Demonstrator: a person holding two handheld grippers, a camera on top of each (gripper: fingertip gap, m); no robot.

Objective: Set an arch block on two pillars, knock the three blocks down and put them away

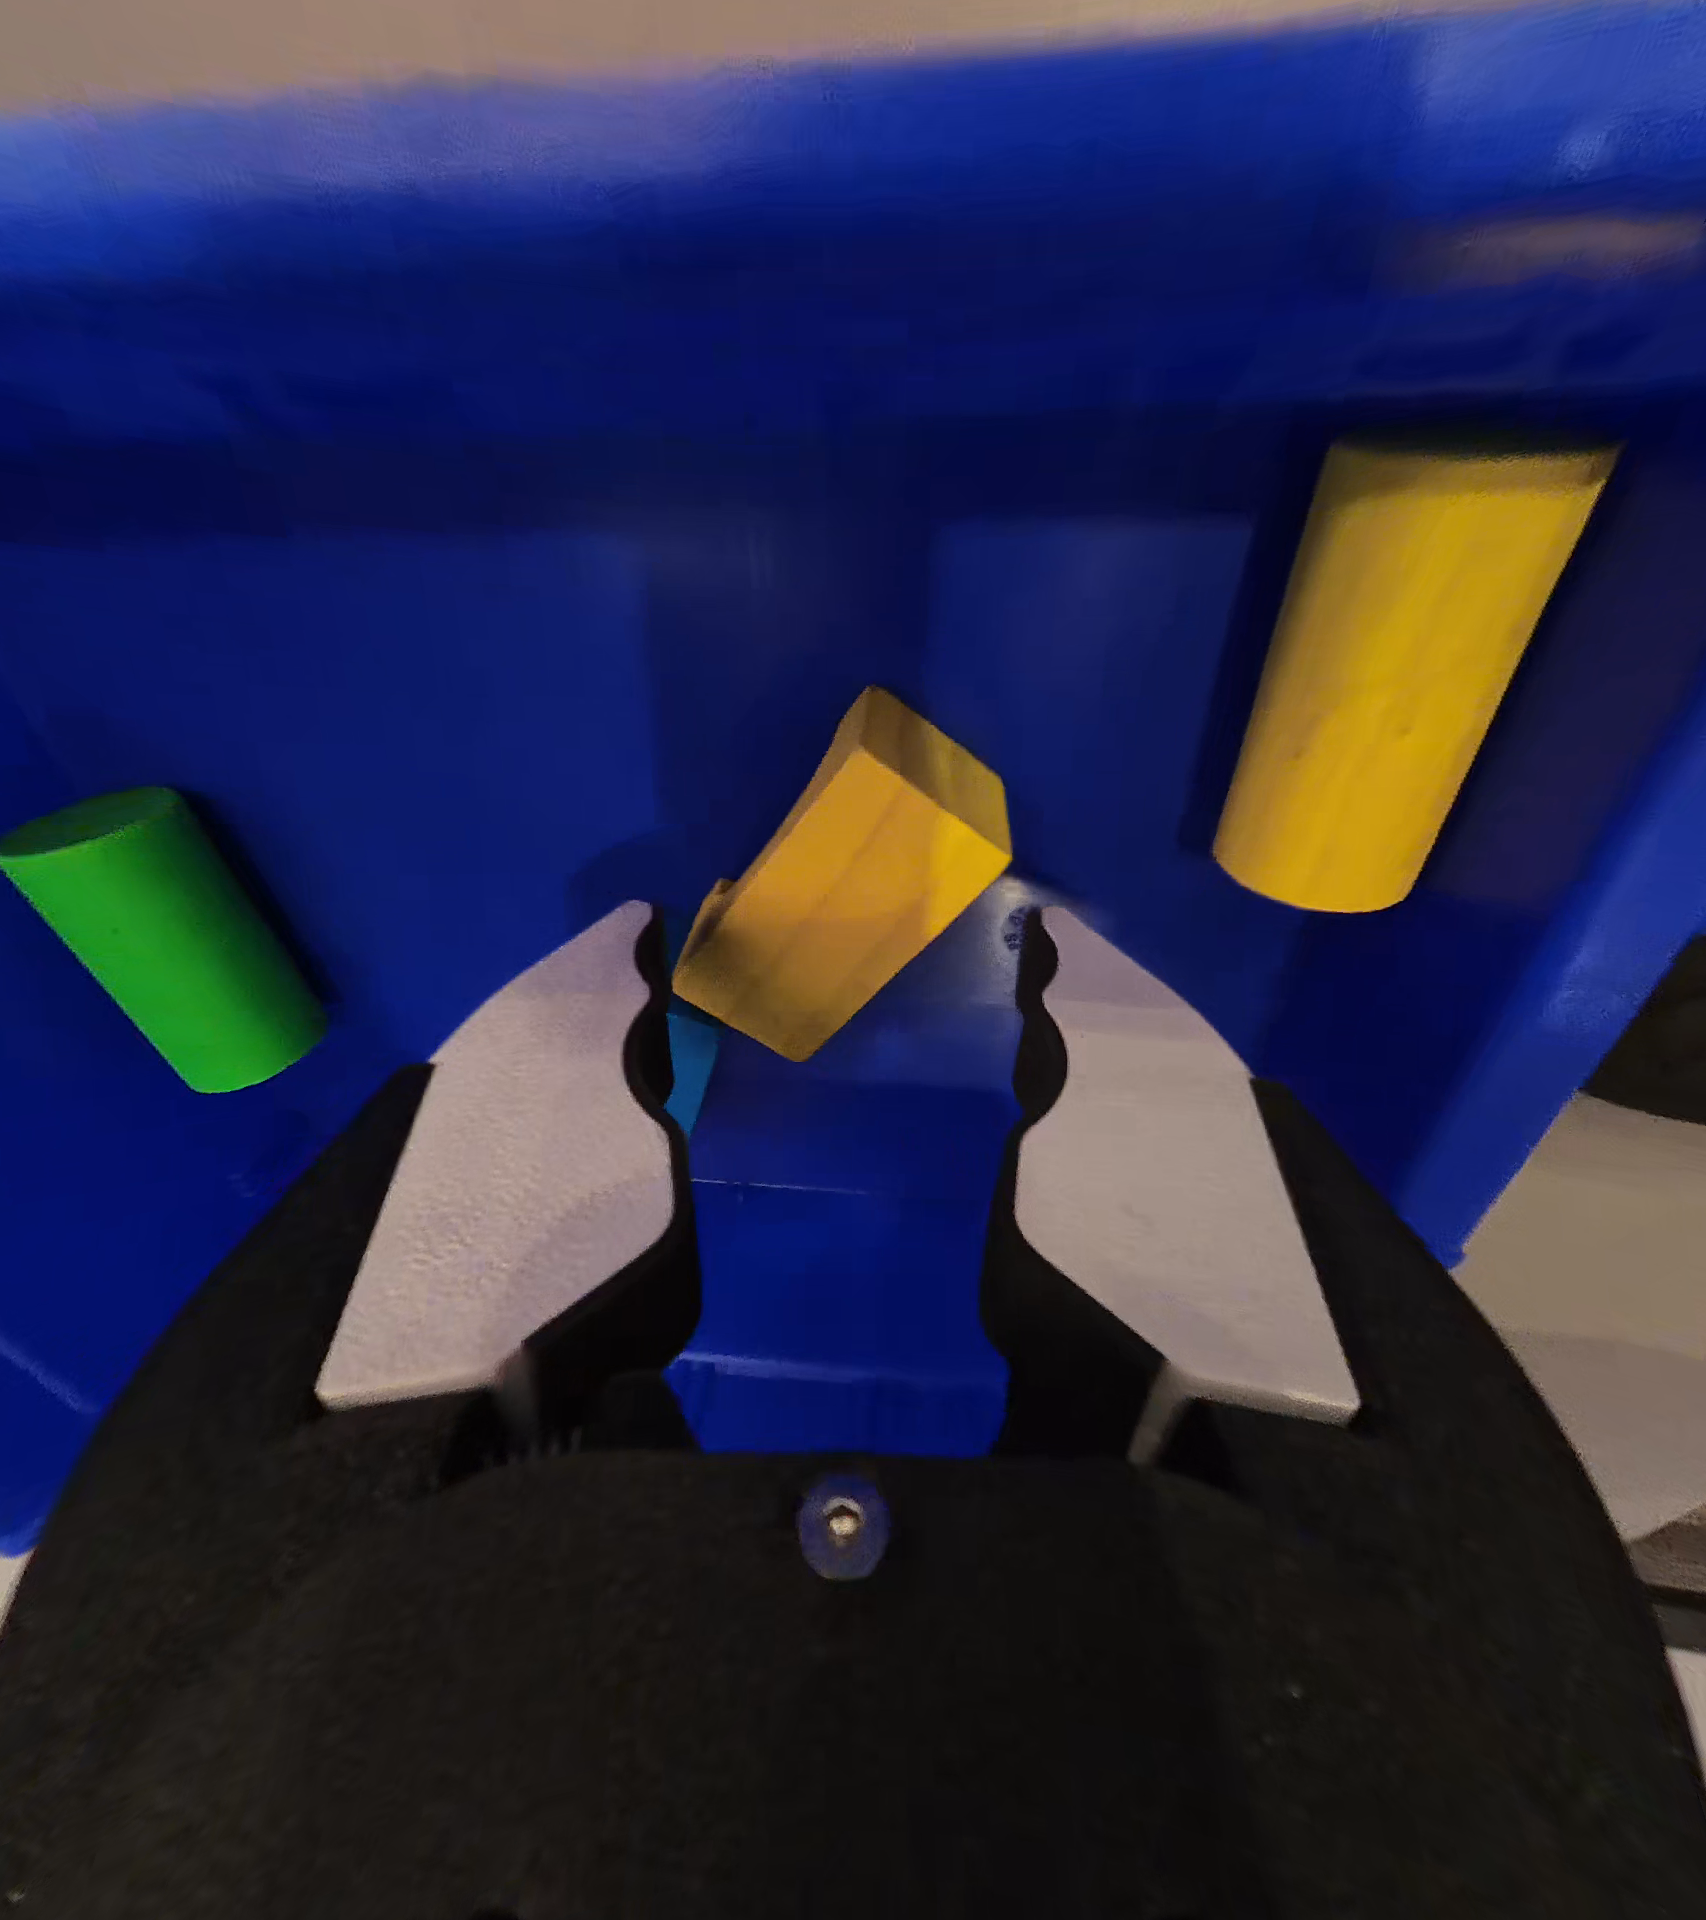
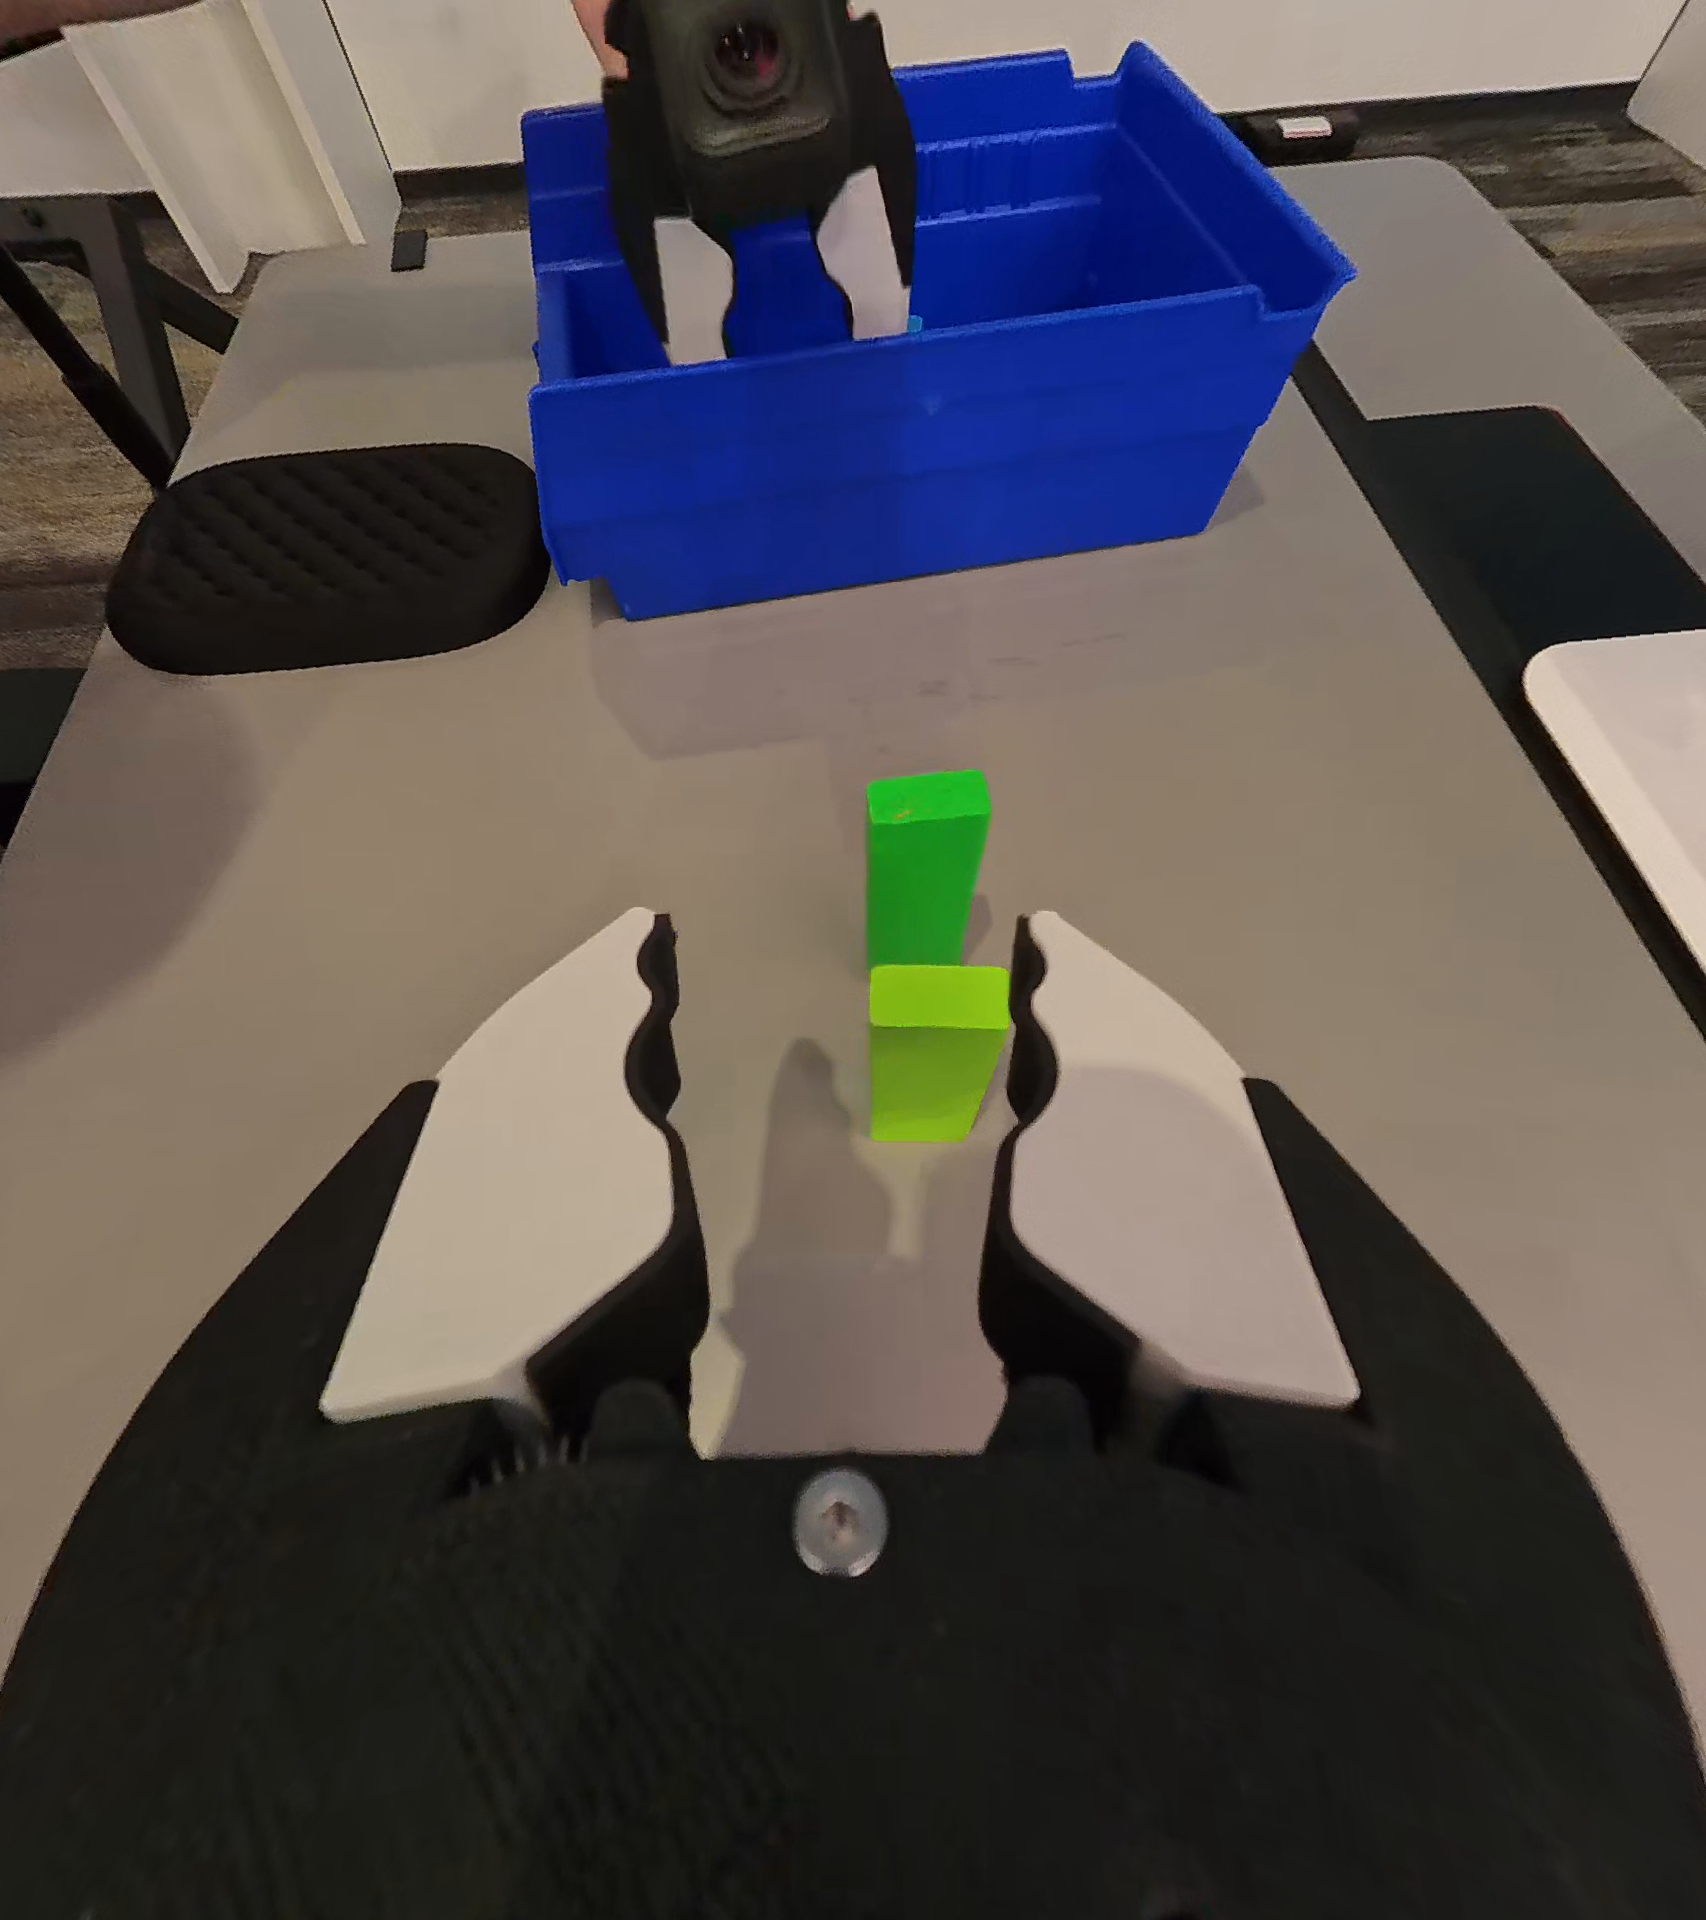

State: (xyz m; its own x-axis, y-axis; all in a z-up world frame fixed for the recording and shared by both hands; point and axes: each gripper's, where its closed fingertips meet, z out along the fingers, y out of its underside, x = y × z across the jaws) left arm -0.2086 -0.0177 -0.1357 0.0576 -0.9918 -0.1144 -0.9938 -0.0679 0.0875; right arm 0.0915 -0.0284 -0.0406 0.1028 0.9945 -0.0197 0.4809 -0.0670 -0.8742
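Table [image 2: 1244, 727]: grey, bears all below.
Blue bin [image 2: 890, 468]: far end of the table, beside a black pad [image 2: 329, 556].
Left gripper [image 1: 838, 935]: fingers apart, reaching into the bin over a yellow arch block [image 1: 849, 883]; yellow cylinder [image 1: 1400, 675] and green cylinder [image 1: 163, 935] lie nearby.
Right gripper [image 2: 841, 935]: fingers apart, holding nothing.
Pillars: dark green block [image 2: 922, 862] and lime block [image 2: 932, 1049], both upright on the table.
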